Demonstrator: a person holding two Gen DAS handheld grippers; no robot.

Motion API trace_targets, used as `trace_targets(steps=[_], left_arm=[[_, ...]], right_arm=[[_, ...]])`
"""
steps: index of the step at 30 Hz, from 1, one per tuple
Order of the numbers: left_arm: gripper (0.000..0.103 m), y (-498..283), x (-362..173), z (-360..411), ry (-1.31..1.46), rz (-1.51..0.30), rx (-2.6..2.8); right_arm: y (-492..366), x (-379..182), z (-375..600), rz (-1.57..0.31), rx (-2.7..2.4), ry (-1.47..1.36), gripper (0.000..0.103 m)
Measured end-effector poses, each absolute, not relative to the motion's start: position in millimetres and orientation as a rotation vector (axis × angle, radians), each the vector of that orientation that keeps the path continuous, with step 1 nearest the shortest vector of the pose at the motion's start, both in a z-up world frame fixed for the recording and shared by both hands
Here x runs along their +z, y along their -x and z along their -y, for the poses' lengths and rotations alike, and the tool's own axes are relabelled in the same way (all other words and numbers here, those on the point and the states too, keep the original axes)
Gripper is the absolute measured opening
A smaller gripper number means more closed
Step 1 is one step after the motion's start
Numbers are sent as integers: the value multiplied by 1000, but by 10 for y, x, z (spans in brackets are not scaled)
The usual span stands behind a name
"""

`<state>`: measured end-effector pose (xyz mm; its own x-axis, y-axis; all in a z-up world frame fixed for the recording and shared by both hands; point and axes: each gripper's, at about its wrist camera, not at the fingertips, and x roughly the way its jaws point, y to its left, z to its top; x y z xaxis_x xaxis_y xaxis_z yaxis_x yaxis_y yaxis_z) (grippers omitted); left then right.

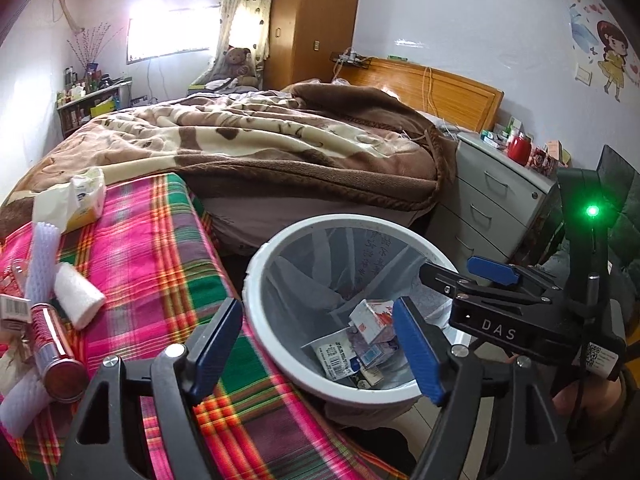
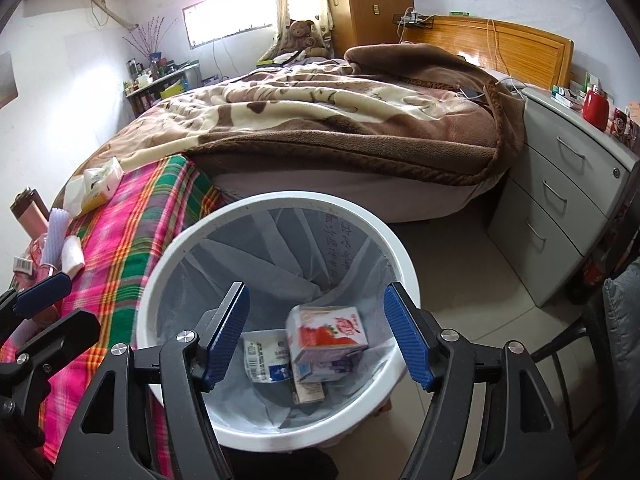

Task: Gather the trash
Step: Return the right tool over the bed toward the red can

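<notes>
- The right gripper [image 2: 316, 340] is held spread and empty above the round white lined bin [image 2: 404, 264], the strawberry milk carton [image 2: 328, 336] apparently dropped inside.
- The left gripper [image 1: 316, 344] is likewise kept open, empty (more litter waits on the plaid cloth [image 1: 160, 264]).

bed [image 2: 320, 120] w/ brown-cream blanket [image 1: 240, 136], wooden headboard [image 2: 500, 44] behind. grey drawer unit [image 2: 560, 208] beside bed, red jar [image 2: 595, 106] on top. teddy bear [image 1: 239, 62] by curtain [image 1: 246, 4], wooden wardrobe [image 1: 316, 16] next to it. cluttered shelf [image 1: 88, 100] under the window [image 2: 228, 16]
</notes>
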<state>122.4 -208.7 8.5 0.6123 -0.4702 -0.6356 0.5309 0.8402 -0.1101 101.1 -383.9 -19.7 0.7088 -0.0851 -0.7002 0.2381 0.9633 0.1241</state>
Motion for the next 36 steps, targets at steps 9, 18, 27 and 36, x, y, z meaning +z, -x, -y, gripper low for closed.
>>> trace_targets(steps=[9,18,27,36], left_arm=[[79,-1137,193,1761,-84,-664,-527],[80,-1052,238,1400,-65,-636,-479],[80,-1006,205,849,-43,-619,-390],[80,-1042,77,195,10,-644,-266]], right_arm=[[-975,-74,3626,-722,-145,-208,71],[-949,0,3329,-692,-95,-203,71],[-949,9,2931,-682,-21,-193,71],[-1036,-7,2611,-690,45,-183,71]])
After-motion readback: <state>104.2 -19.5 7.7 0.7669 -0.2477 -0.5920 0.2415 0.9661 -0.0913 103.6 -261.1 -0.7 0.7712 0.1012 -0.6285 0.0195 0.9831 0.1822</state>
